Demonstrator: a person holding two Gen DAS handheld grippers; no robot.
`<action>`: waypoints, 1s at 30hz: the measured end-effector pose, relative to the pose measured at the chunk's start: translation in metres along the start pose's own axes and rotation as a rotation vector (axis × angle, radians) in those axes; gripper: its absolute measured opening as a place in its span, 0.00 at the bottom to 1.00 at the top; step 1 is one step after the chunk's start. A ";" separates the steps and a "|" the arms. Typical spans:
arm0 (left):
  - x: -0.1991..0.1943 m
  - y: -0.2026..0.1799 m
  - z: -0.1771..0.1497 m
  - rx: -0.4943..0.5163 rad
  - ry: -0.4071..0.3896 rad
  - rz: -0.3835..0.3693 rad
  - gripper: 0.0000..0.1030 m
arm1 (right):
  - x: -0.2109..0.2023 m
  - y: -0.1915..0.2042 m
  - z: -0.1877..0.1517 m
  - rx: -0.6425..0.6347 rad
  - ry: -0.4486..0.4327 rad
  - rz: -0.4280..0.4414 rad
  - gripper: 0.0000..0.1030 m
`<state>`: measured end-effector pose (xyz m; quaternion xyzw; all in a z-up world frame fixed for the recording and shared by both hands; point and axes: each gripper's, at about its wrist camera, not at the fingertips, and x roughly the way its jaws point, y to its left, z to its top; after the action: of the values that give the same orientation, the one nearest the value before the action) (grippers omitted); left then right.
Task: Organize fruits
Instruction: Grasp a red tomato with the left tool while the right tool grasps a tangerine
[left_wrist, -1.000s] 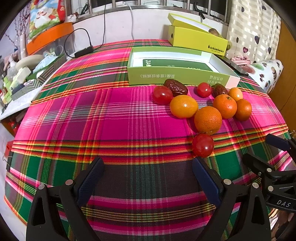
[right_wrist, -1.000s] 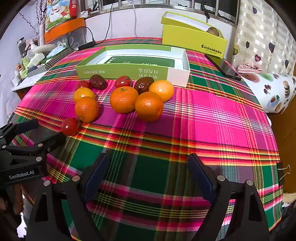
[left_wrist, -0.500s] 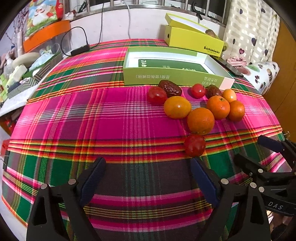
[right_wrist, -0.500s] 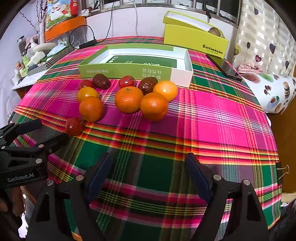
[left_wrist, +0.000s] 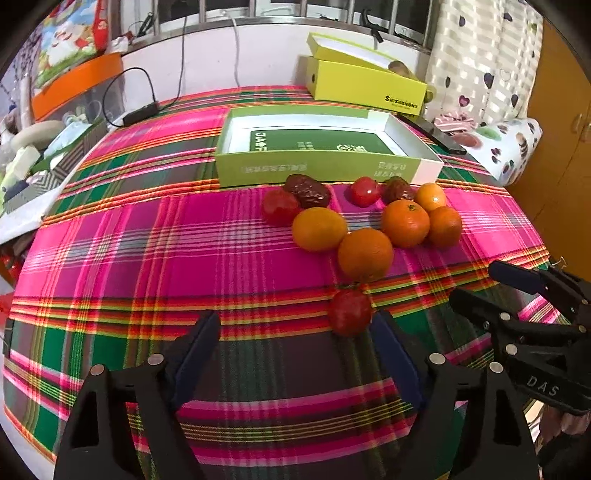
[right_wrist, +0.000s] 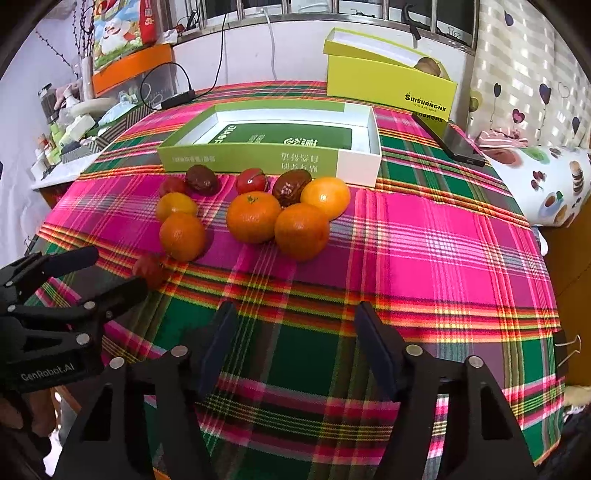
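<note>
On the bright checked tablecloth (left_wrist: 155, 236), the left gripper (left_wrist: 295, 332) and right gripper (right_wrist: 295, 328), both empty, have just been closing a bit beside a small red tomato (left_wrist: 350, 312).

Near tabletop (right_wrist: 424, 258): bare plaid cloth from 4 to 8 o'clock, open to either gripper.
Fruit cluster (left_wrist: 365, 253): blocks the middle, reaching toward 1 o'clock in the left wrist view.
Lone red fruit (left_wrist: 350, 312): just beside the left gripper's (left_wrist: 295, 332) right-hand tip.
Open green box (right_wrist: 271, 142): walls off 12 o'clock behind the fruit.
Yellow box (right_wrist: 388, 79): at 1 o'clock, far edge.
</note>
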<state>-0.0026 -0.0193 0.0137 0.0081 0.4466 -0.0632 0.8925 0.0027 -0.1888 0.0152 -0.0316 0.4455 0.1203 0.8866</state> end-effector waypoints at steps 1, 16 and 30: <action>0.000 0.000 0.001 0.000 0.001 -0.005 0.87 | 0.000 -0.001 0.001 0.001 -0.002 0.003 0.62; 0.010 -0.009 0.004 0.017 0.021 -0.026 0.65 | 0.007 -0.015 0.017 0.015 -0.030 0.068 0.62; 0.012 -0.013 0.006 0.044 0.009 -0.024 0.57 | 0.032 -0.020 0.035 0.025 0.004 0.083 0.49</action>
<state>0.0075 -0.0341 0.0084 0.0225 0.4492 -0.0838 0.8892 0.0531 -0.1963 0.0100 -0.0024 0.4497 0.1514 0.8802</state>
